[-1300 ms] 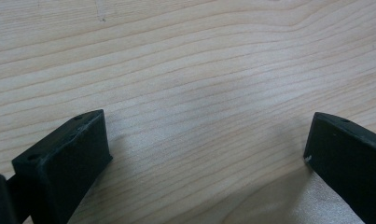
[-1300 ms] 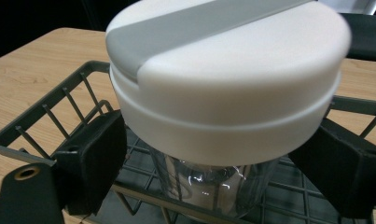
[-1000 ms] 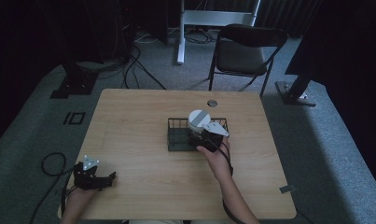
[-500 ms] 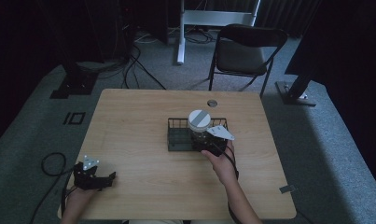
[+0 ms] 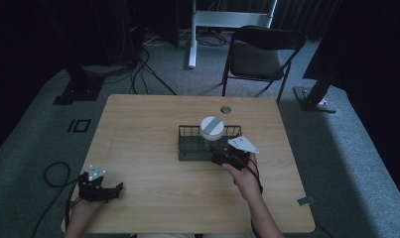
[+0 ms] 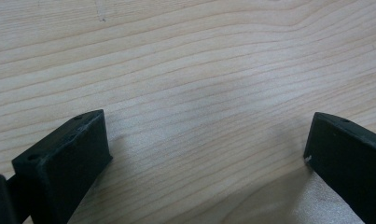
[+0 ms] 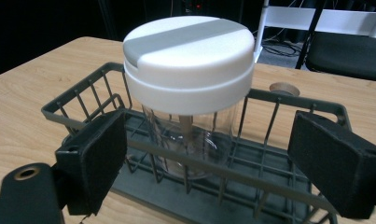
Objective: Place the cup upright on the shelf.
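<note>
A clear jar with a white, grey-striped lid (image 7: 188,60) stands upright inside a dark wire basket (image 7: 78,100) in the middle of the table. In the high view the jar (image 5: 212,127) rises above the basket (image 5: 180,144). My right gripper (image 7: 213,158) is open, its jaws spread wide just outside the basket's near wall, one on each side of the jar and not touching it. From above, the right gripper (image 5: 227,154) is at the basket's near right corner. My left gripper (image 6: 206,154) is open over bare wood, and the high view shows the left gripper (image 5: 100,188) at the table's near left corner.
The wooden table (image 5: 138,129) has a round cable hole (image 5: 226,109) behind the basket. A black folding chair (image 5: 259,54) stands beyond the far edge. Cables lie on the floor at the left.
My right gripper has drawn back a little from the jar toward the person. The jar has stayed upright in the basket. The left gripper has not moved.
</note>
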